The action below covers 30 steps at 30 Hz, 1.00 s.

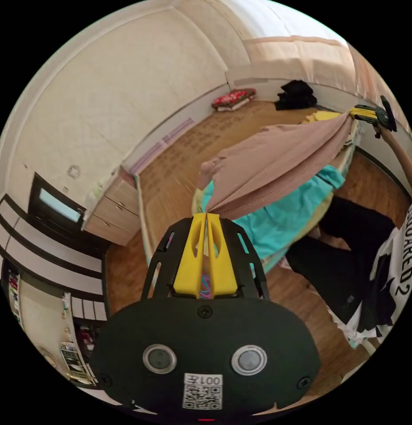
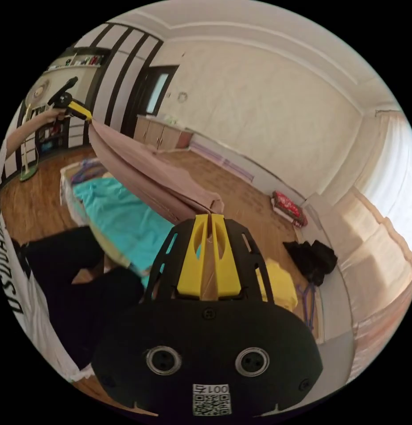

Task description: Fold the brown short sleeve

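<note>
Left claw point(image 1: 207, 215) clamped; right claw point(image 2: 210, 217) clamped, raised apart.

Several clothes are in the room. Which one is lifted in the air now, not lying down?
The brown shirt: it hangs stretched between the left gripper and the right gripper, while the turquoise garment, yellow garment and black garment lie flat.

shirt point(image 1: 277, 164) spans between claws | above cloth point(image 1: 281, 212) | cloth on floor point(image 1: 170, 177)
</note>
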{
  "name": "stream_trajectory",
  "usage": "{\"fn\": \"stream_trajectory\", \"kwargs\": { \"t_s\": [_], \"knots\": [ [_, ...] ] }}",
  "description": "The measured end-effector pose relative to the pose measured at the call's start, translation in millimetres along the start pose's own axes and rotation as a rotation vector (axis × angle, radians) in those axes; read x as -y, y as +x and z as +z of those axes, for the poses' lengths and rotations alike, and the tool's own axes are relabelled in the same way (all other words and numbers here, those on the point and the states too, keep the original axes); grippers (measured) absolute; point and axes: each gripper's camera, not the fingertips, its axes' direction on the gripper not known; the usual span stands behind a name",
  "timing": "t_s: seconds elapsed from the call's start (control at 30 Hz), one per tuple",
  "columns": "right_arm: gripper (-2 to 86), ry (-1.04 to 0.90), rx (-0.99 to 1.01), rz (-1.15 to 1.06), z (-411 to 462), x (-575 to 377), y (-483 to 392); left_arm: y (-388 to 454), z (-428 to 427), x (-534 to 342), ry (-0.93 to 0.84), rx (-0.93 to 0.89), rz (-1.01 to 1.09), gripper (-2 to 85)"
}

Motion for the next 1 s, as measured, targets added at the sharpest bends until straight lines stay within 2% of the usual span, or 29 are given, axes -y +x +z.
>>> {"fn": "stream_trajectory", "kwargs": {
  "t_s": [0.07, 0.17, 0.3, 0.5, 0.63, 0.83, 1.0],
  "knots": [
    [0.8, -0.105, -0.005, -0.022, 13.0, -30.7, -20.7, 32.1, 30.2, -28.6, -0.046, -0.082, -0.015, -1.0],
    [0.7, -0.263, 0.070, 0.118, 37.6, -81.7, -39.4, 86.5, 80.1, -78.7, -0.137, -0.200, -0.103, -1.0],
    [0.7, -0.321, 0.153, 0.306, 43.6, -118.8, -33.1, 126.0, 104.8, -120.4, -0.205, -0.321, -0.229, -1.0],
    [0.7, -0.238, 0.157, 0.223, 17.0, -92.5, 2.4, 127.8, 53.8, -107.9, -0.099, -0.256, -0.160, -1.0],
    [0.7, -0.214, 0.217, 0.179, -0.4, -94.3, 17.4, 141.4, 46.5, -106.0, -0.142, -0.226, -0.085, -1.0],
    [0.7, -0.345, 0.364, 0.156, -7.8, -121.0, 28.5, 175.2, 65.1, -115.8, -0.264, -0.298, -0.053, -1.0],
    [0.7, -0.447, 0.435, 0.239, 32.5, -146.9, 40.7, 198.7, 113.5, -111.7, -0.333, -0.390, -0.096, -1.0]
  ]
}}
